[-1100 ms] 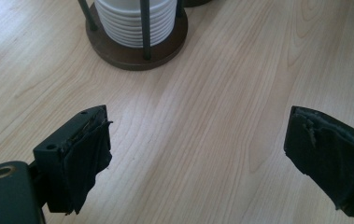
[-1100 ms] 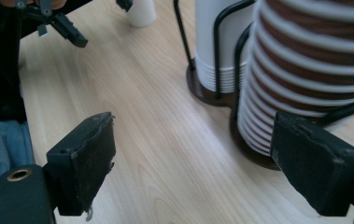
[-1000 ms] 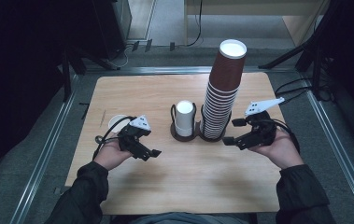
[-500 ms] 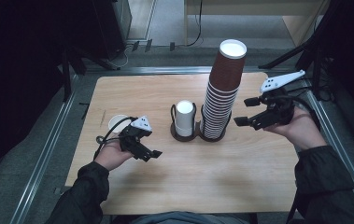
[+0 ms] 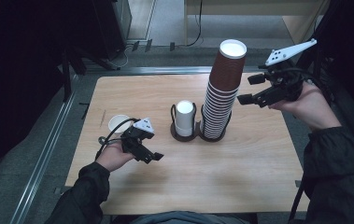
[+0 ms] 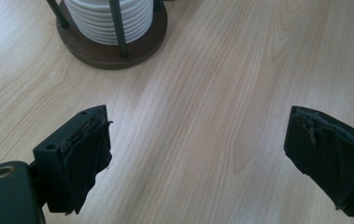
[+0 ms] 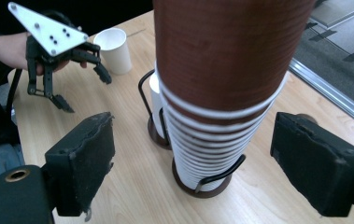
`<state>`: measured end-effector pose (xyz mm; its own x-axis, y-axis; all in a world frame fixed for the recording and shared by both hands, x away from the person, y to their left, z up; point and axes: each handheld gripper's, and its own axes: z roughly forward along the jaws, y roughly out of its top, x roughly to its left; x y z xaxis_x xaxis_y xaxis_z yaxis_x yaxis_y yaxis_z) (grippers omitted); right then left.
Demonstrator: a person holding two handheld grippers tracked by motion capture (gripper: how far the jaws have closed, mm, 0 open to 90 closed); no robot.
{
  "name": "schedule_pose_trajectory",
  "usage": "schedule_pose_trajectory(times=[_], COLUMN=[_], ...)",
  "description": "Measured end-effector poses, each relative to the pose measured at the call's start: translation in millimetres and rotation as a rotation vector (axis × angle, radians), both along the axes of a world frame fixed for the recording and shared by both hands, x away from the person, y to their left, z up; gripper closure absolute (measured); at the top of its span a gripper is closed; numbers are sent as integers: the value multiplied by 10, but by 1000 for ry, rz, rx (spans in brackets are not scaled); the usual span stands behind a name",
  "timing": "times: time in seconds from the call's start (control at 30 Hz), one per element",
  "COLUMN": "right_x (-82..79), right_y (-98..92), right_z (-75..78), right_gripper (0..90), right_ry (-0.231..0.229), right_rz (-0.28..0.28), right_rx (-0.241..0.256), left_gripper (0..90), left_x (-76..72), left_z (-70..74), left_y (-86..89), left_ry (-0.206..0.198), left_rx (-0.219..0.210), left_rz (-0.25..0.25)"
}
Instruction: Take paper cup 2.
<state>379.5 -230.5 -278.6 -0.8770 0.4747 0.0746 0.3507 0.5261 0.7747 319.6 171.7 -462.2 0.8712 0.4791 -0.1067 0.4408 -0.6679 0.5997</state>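
Pale wood grain runs across the surface (image 5: 258, 158), which sits in a dim room with a grey floor and a metal rail along its left side. Right of the surface's middle, the tall stack of brown cups (image 5: 222, 88) stands upright in a dark wire holder (image 5: 213, 135), white rims showing as rings down its lower part and a white inside at the top. The right tongs (image 5: 251, 88) are raised beside the upper part of that stack, on its right, with jaws wide apart and nothing between them in the high view; in the right gripper view the brown stack (image 7: 221, 74) fills the gap ahead of the two black jaws without touching either. Just left of the stack, a short stack of white cups (image 5: 184, 117) sits in a second holder ring, touching the first holder. Farther left, a single white cup (image 5: 118, 124) stands alone near the surface's edge. The left tongs (image 5: 152, 157) hover low over bare wood in front of that cup, jaws spread and empty, held in the person's left hand (image 5: 114, 156).
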Motion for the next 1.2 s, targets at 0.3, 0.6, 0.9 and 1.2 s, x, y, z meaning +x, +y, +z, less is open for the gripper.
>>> schedule_pose_trajectory(times=[0.3,0.6,0.9,1.2], right_x=[145,298,396,441], right_y=[26,152,386,511], right_z=[277,402,490,500], right_gripper=[114,104,106,190], right_ry=[-27,-24,-45,-48], right_rz=[-16,-13,1,2], right_rx=[4,20,20,8], left_gripper=[79,79,79,79], left_x=[3,6,9,0], left_z=[-1,-10,-14,-13], left_y=[9,11,10,13], left_ry=[0,9,13,8], left_rx=[-10,-12,-13,-13], left_rz=[-6,-14,-18,-21])
